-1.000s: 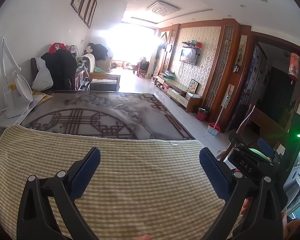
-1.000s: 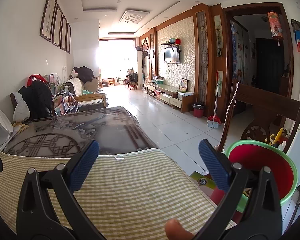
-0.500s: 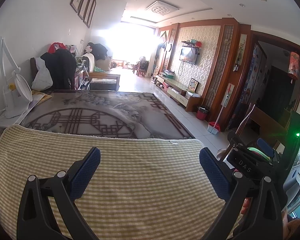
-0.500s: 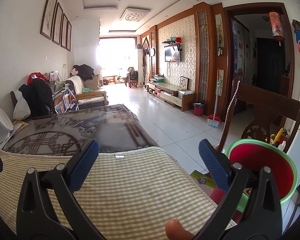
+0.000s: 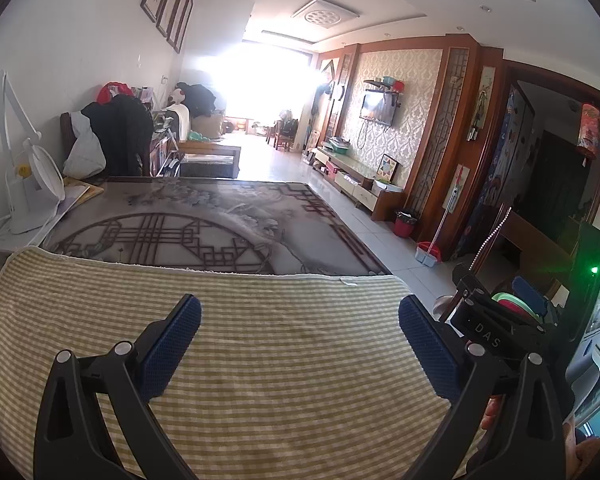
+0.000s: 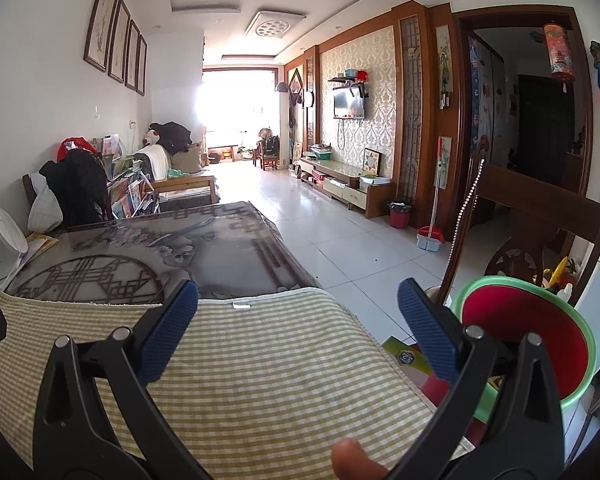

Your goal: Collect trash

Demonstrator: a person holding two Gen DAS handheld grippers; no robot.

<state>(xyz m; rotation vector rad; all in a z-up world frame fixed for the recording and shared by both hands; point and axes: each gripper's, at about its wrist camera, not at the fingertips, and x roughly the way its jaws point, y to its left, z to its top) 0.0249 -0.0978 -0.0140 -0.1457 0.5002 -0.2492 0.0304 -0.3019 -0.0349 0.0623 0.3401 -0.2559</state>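
both grippers, left gripper [image 5: 299, 330] and right gripper [image 6: 298, 316], fingers apart and empty over the checked cloth [image 5: 260, 360]; no trash visible, best scan toward the bin [image 6: 540, 340].

The red tub with a green rim [image 6: 540, 344] is partly hidden behind the right gripper [image 6: 298, 324]; the far window [image 5: 268, 80] is washed out by glare.

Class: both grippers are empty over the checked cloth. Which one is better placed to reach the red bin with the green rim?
Probably the right gripper: the red bin sits just beyond its right finger, while the left gripper hangs over the checked cloth, farther off.
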